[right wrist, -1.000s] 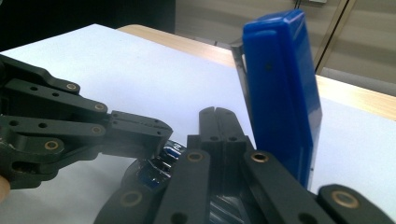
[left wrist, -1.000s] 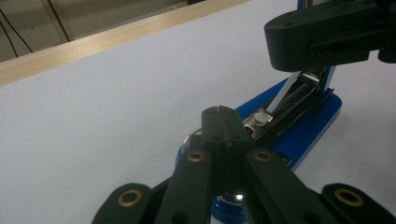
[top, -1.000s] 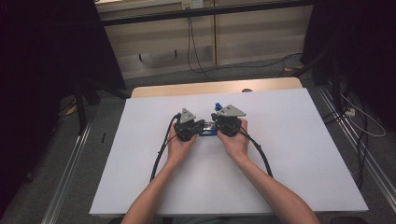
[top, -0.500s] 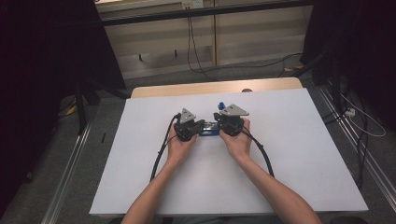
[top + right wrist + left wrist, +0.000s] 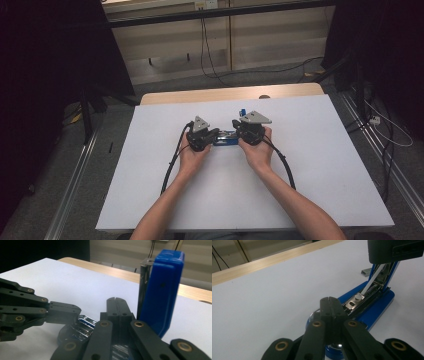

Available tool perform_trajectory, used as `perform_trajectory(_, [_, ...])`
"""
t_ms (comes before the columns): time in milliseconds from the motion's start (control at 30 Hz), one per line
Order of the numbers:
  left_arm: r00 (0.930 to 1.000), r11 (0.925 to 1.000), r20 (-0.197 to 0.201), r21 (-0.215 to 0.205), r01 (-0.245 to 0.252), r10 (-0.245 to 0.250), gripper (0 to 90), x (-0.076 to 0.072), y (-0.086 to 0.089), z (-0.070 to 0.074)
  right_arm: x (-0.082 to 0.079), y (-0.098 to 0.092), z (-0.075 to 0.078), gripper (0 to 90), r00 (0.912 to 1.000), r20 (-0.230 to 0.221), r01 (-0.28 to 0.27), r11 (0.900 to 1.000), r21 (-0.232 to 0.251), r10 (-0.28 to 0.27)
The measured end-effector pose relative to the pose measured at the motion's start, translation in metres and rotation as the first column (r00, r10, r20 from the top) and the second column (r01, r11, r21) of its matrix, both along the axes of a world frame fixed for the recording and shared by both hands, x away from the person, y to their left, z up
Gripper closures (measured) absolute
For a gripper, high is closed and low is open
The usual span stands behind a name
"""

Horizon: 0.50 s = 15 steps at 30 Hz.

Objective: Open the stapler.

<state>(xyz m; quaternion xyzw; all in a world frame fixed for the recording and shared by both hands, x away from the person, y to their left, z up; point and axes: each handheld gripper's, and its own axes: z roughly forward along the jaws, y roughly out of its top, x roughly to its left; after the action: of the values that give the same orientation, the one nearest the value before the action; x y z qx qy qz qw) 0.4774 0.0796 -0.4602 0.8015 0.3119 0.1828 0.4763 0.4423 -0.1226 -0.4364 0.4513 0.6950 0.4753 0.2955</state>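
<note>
Lying crosswise between clenched left gripper [image 5: 209, 136] and right gripper [image 5: 239, 134], blue stapler [image 5: 225, 139], lid swung upright.

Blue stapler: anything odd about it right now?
Yes. The blue metal stapler lies on the white table with its blue top cover swung upright, baring the channel. A small grey staple strip lies loose behind it.

- I see a blue stapler [image 5: 226, 138] at mid-frame, its inner channel [image 5: 372, 287] shiny silver.
- Both my tongs, left [image 5: 329, 300] and right [image 5: 117, 300], are matte black with brass-coloured rivets.
- The counter [image 5: 320, 165] is plain white, with a pale wood strip [image 5: 200, 96] along its upper edge.
- The floor [image 5: 165, 87] is grey.
</note>
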Motion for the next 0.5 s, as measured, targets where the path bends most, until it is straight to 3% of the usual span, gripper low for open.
perform_trajectory(200, [1.0000,1.0000,-0.001,0.000,0.000,0.000,90.0,0.000,0.000,0.000,-0.001,-0.008,0.001,90.0,0.9999,0.002,0.014,1.000,0.009,-0.014])
perform_trajectory(267, [1.0000,1.0000,-0.002,-0.002,0.001,-0.001,90.0,0.000,0.000,0.000,-0.002,-0.011,0.002,90.0,0.9993,0.024,0.030,1.000,0.003,-0.030])
perform_trajectory(333, [1.0000,1.0000,-0.004,-0.003,0.002,-0.002,90.0,0.000,0.000,0.000,-0.001,-0.016,0.002,90.0,0.9996,0.009,0.026,0.999,0.028,-0.026])
perform_trajectory(400, [1.0000,1.0000,-0.003,-0.002,0.002,-0.002,90.0,0.000,0.000,0.000,-0.002,-0.018,0.002,90.0,0.9995,0.022,0.024,1.000,0.000,-0.024])
perform_trajectory(500, [1.0000,1.0000,0.000,0.000,0.000,0.000,90.0,0.000,0.000,0.000,-0.002,-0.020,0.002,90.0,0.9993,0.023,0.028,1.000,-0.002,-0.028])
